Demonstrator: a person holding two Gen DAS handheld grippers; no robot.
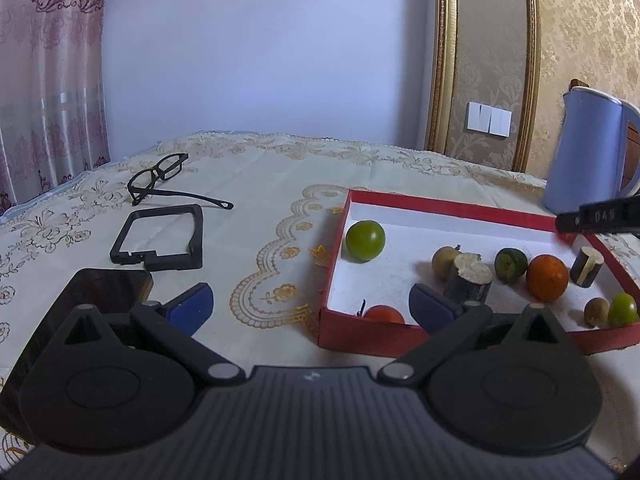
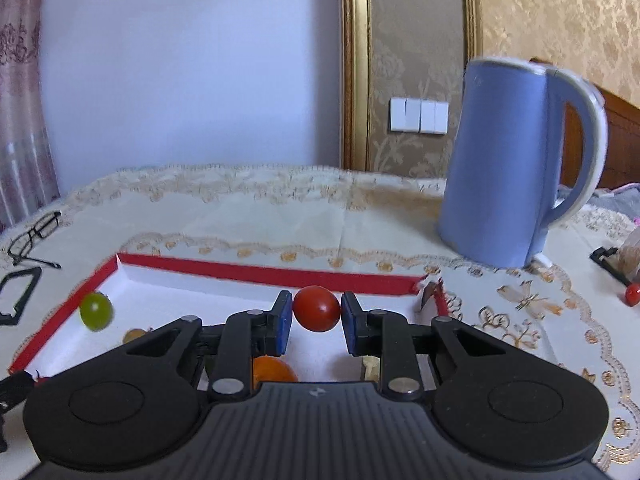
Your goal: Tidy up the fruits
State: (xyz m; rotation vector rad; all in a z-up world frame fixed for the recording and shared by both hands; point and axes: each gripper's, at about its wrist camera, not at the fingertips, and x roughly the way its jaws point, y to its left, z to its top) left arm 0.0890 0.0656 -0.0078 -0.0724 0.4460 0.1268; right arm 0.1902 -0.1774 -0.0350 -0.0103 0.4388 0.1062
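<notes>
A red box with a white floor (image 1: 440, 210) holds several fruits: a green one (image 1: 365, 240), an orange (image 1: 546, 277), a red one (image 1: 384, 313) at its near wall, and two cut stalk pieces (image 1: 468, 283). My left gripper (image 1: 312, 304) is open and empty, low over the table at the box's left near corner. My right gripper (image 2: 316, 312) is shut on a red cherry tomato (image 2: 316, 308) and holds it above the box (image 2: 260, 272). The green fruit (image 2: 95, 311) and the orange (image 2: 273, 369) lie below it.
A blue kettle (image 2: 516, 160) stands right behind the box. Black glasses (image 1: 160, 178), a black frame (image 1: 160, 236) and a dark phone (image 1: 108, 288) lie left of the box. Another small red fruit (image 2: 633, 293) lies on the cloth at far right.
</notes>
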